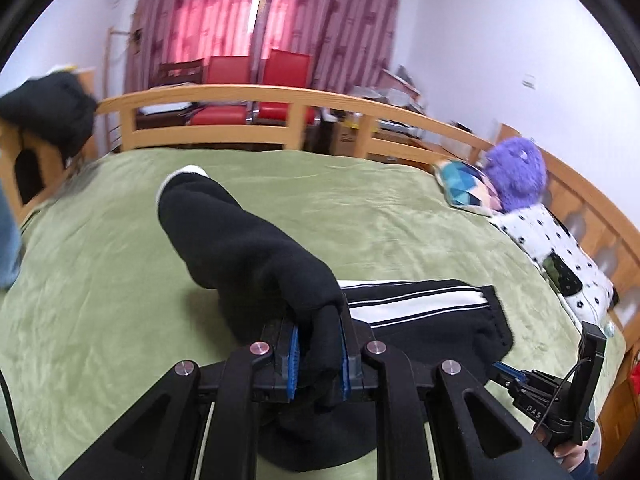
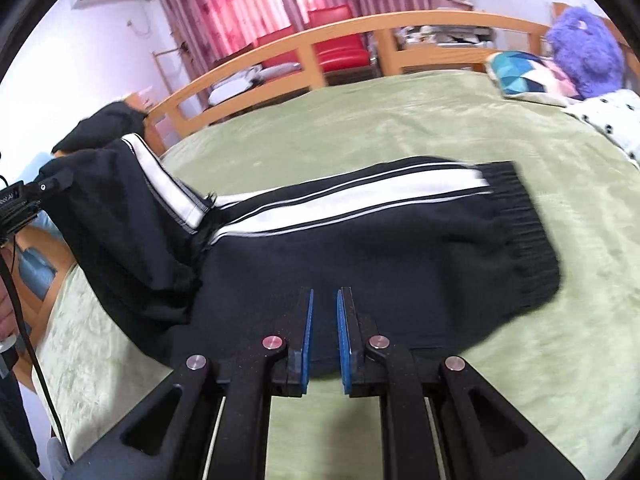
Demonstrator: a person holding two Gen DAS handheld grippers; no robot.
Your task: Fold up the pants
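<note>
Black knit pants (image 2: 360, 248) with broad white side stripes edged by thin white piping lie across the olive-green plush bedspread (image 2: 400, 120), which shows a soft, slightly crushed nap. Their ribbed elastic cuff (image 2: 520, 216) rests flat toward the right of the right wrist view, while the other end rises off the bed on the left, folding back so the white stripe bends sharply. In the left wrist view a rounded, tube-like length of the same black fabric (image 1: 240, 240) arches up from the bed with a white edge at its far tip.

Your left claw (image 1: 318, 356) is clenched on that black fabric: the cloth is pinched between the blue ridged pads (image 1: 295, 360) and bunches below them. Your right claw (image 2: 325, 332) has its blue pads nearly together, with only a narrow slit between them, and its tips sit at the near edge of the pants; whether cloth is actually caught there you cannot tell from this angle.

Behind the bed runs a curved pale wooden rail (image 1: 256, 96), smooth and slatted. Two red padded chairs (image 1: 248, 80) stand beyond it before pink-red patterned curtains (image 1: 240, 12). At the right sit a fuzzy purple plush toy (image 1: 516, 172), a pillow with teal geometric patches (image 1: 460, 184) and a white cloth with black dots (image 1: 552, 240).
</note>
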